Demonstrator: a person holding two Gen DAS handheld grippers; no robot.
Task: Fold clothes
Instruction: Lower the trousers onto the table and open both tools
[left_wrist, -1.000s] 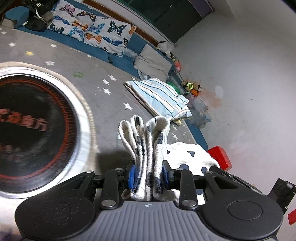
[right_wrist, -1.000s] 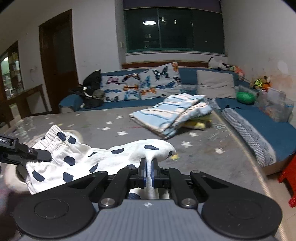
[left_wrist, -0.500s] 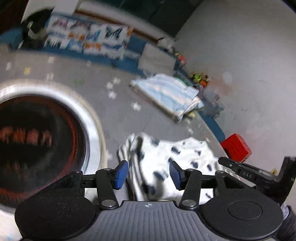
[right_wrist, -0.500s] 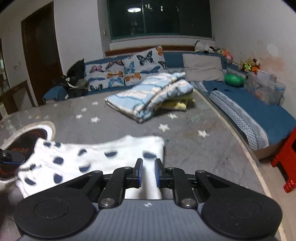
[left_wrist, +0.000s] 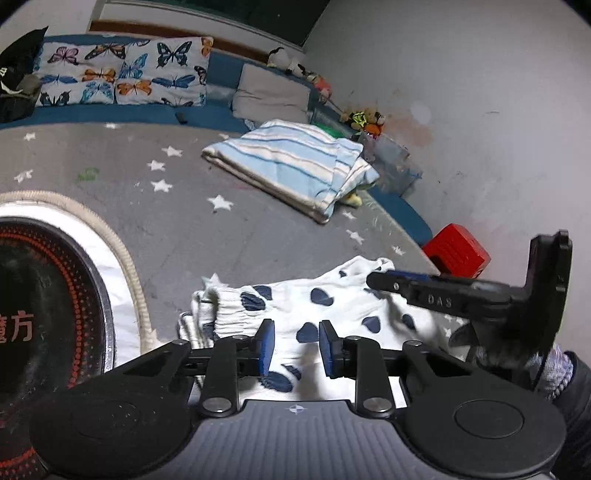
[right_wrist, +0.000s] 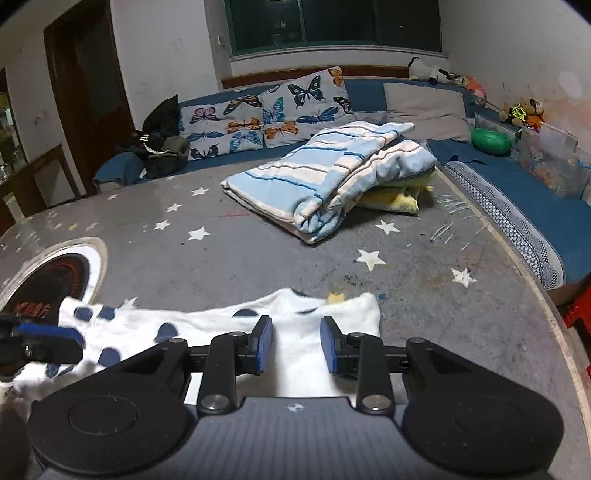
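My left gripper (left_wrist: 294, 348): jaws spread, holding nothing.
My right gripper (right_wrist: 296, 344): jaws spread, holding nothing.
Polka-dot garment (left_wrist: 325, 299): lies on the star-patterned table (right_wrist: 258, 254), under both my grippers.
Striped folded cloth (right_wrist: 325, 181): farther back.

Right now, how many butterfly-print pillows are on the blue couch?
2, side by side against the couch back: left pillow, right pillow. The dark bag at the left end may hide more.
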